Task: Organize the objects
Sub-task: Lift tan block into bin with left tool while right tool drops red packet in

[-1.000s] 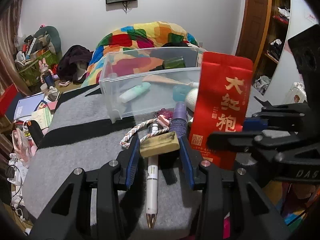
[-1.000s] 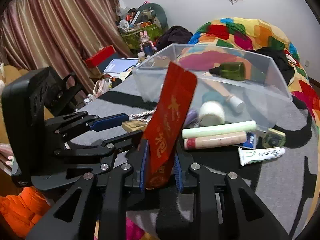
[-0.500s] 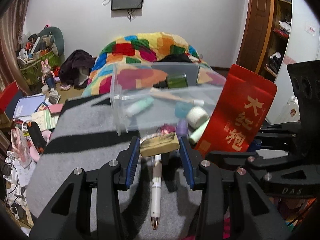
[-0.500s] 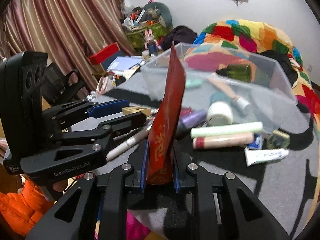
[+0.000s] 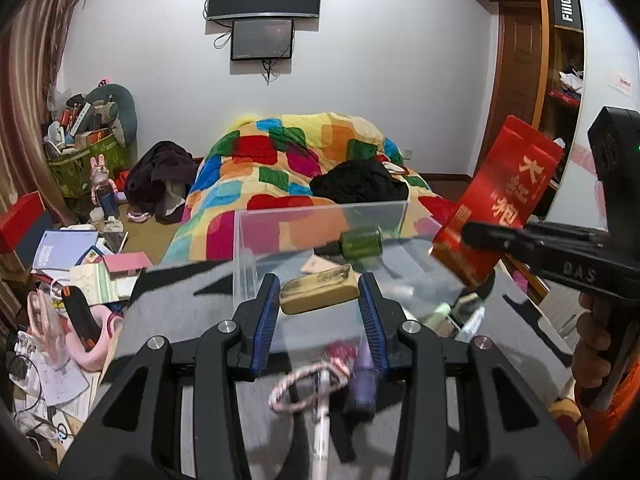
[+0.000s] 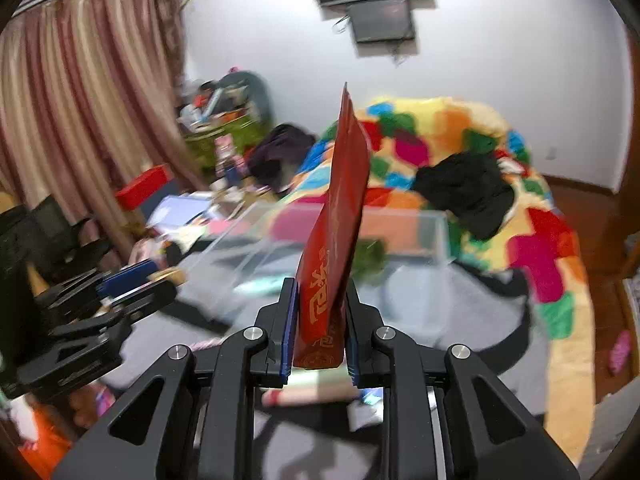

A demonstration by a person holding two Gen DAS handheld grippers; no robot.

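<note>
Both loads now ride higher than before, nearer the clear bin | left gripper pinches gold bar, right gripper pinches red packet | clear the near wall before you let go.

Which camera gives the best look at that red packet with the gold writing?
The left wrist view: the red packet faces that camera, sharp, its gold characters readable. The right wrist view shows it edge-on and blurred, pinched upright in the right claw.
</note>
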